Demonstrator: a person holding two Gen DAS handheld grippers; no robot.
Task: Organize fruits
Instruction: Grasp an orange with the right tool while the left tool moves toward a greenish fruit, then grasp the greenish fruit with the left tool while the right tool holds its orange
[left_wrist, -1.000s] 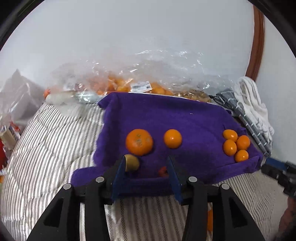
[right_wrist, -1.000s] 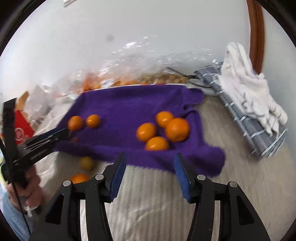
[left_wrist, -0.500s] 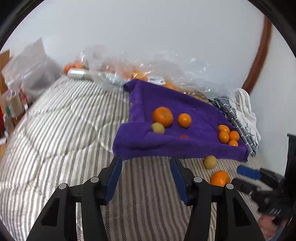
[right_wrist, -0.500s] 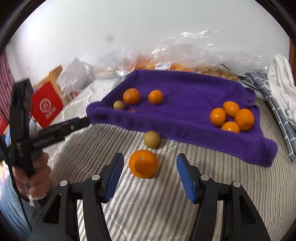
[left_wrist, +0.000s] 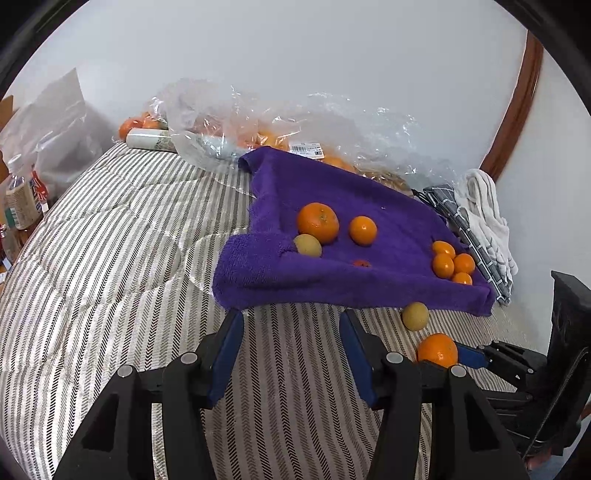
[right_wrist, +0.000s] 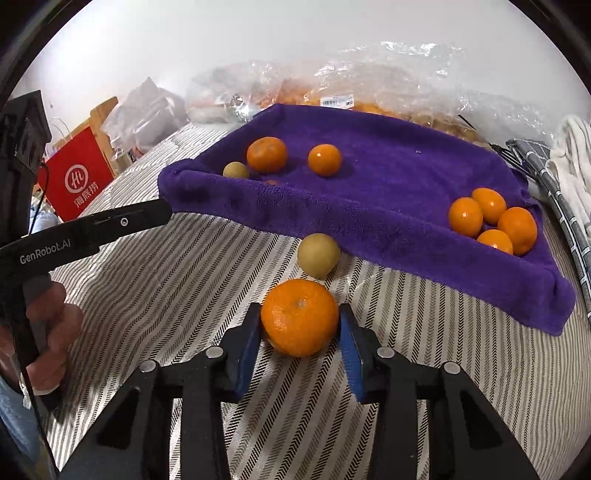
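A purple towel (right_wrist: 384, 177) lies on the striped bed and also shows in the left wrist view (left_wrist: 332, 273). It holds a large orange (right_wrist: 266, 154), a smaller orange (right_wrist: 324, 159), a yellow-green fruit (right_wrist: 235, 170) and a cluster of small oranges (right_wrist: 491, 221). In front of the towel lie a yellow-green fruit (right_wrist: 318, 255) and a big orange (right_wrist: 299, 316). My right gripper (right_wrist: 300, 332) has its blue pads on both sides of this big orange, which rests on the bed. My left gripper (left_wrist: 291, 339) is open and empty, just short of the towel's near edge.
Clear plastic bags of oranges (left_wrist: 280, 125) lie behind the towel by the wall. A grey checked cloth and a white cloth (left_wrist: 484, 218) lie at the right. A red bag (right_wrist: 79, 177) and bottles (left_wrist: 20, 199) stand at the left, beside the bed.
Both grippers have drawn back from the towel. My right gripper swung left and moved onto the big orange in front of the towel, and its pads now flank it.
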